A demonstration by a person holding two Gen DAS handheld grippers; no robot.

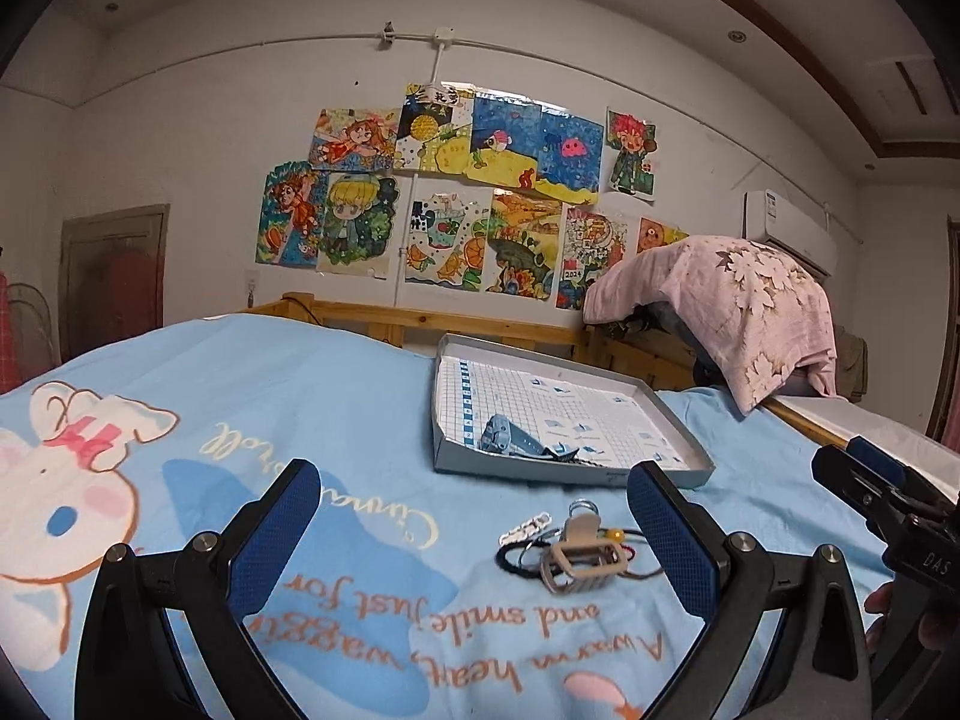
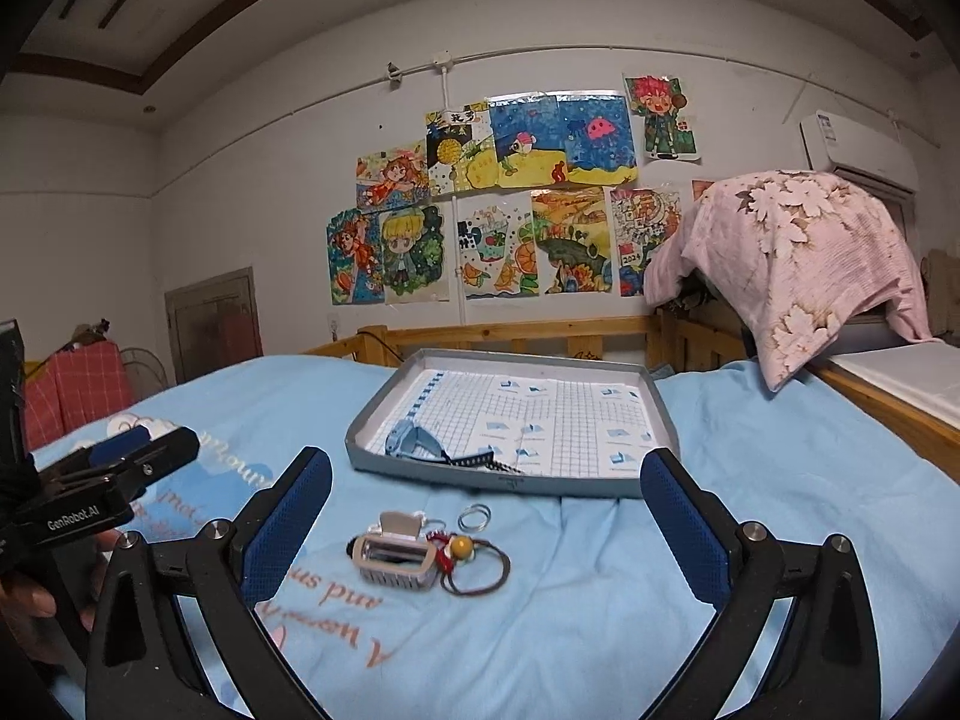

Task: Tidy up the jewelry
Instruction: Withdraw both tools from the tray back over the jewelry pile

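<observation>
A small heap of jewelry lies on the blue bedspread (image 1: 336,396): a beige hair claw (image 1: 581,564) (image 2: 395,558), dark hair ties (image 1: 521,558) (image 2: 480,570), a yellow bead (image 1: 613,535) (image 2: 462,547), a metal ring (image 2: 474,517) and a pale clip (image 1: 525,529). Behind it sits a shallow grey box lid (image 1: 672,468) (image 2: 600,485) holding a blue hair claw (image 1: 507,438) (image 2: 414,441). My left gripper (image 1: 474,540) is open, with the heap lying between its fingers, untouched. My right gripper (image 2: 486,534) is open too, the heap just beyond its pads.
Along the bed's far side runs a wooden rail (image 2: 510,333). A pink floral cloth (image 2: 798,258) covers something at the right. The other gripper shows at the edge of each view (image 1: 882,492) (image 2: 114,468), held by a hand (image 2: 36,594).
</observation>
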